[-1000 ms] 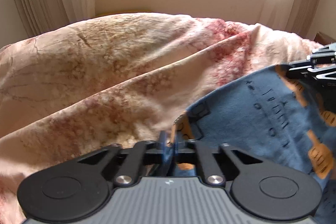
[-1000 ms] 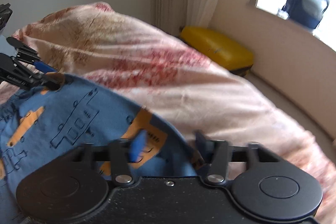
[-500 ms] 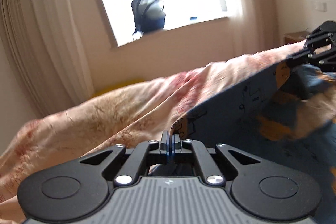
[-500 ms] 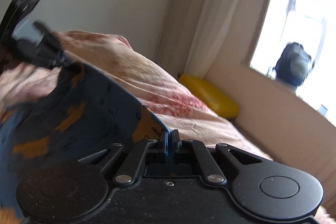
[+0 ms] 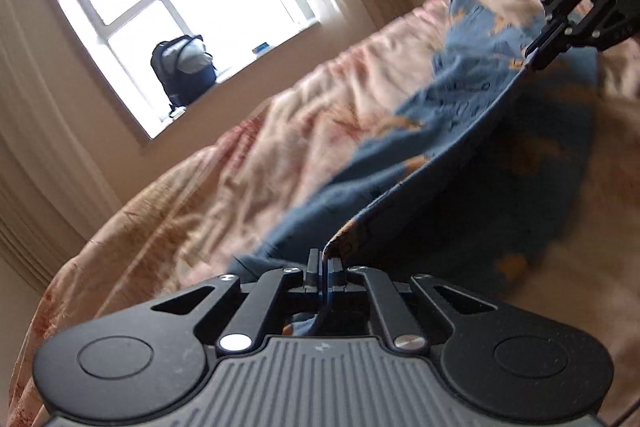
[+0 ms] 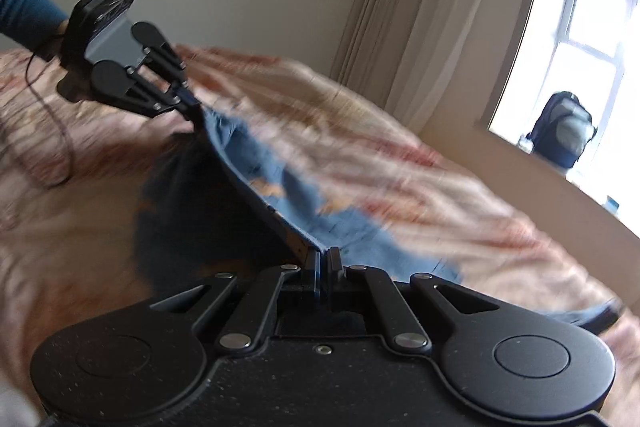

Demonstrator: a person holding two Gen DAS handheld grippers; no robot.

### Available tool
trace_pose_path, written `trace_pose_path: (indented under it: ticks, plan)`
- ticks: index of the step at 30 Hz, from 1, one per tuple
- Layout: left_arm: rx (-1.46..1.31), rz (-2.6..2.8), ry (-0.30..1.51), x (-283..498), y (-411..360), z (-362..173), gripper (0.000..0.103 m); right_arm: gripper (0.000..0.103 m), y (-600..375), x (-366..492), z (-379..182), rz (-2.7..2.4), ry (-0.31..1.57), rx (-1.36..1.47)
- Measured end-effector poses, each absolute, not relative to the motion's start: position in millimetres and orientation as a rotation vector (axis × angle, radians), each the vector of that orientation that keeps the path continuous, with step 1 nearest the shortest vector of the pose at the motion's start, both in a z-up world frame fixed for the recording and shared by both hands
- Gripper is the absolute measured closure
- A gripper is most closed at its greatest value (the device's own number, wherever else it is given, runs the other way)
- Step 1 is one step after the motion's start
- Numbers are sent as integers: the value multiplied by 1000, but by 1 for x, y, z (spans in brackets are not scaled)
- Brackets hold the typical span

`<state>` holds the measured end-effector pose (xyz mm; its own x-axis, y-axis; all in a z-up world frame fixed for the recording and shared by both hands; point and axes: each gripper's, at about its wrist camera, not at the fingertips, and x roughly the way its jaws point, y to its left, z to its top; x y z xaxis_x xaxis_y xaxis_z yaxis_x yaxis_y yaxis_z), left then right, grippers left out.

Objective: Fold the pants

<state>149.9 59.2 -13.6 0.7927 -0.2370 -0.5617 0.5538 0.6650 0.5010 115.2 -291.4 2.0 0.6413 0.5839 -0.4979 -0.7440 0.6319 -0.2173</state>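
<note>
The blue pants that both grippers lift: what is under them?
Under the lifted blue pants lies the pink patterned blanket, in shadow beneath the raised edge. The left gripper and the right gripper each pinch that edge. The blanket hides whatever lies below it.

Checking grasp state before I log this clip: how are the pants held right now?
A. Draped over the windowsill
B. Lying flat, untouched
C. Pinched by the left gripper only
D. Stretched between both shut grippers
D: the left gripper and right gripper each pinch an edge of the pants, taut between them above the blanket.
</note>
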Motion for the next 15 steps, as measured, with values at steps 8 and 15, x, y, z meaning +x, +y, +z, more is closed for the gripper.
trace_pose_path:
  ticks: [8, 15]
  plan:
    - [722, -477, 491, 132, 66, -32, 101, 101, -279, 108, -26, 799, 461, -428]
    - [733, -506, 507, 121, 69, -30, 101, 102, -288, 91, -17, 853, 449, -444]
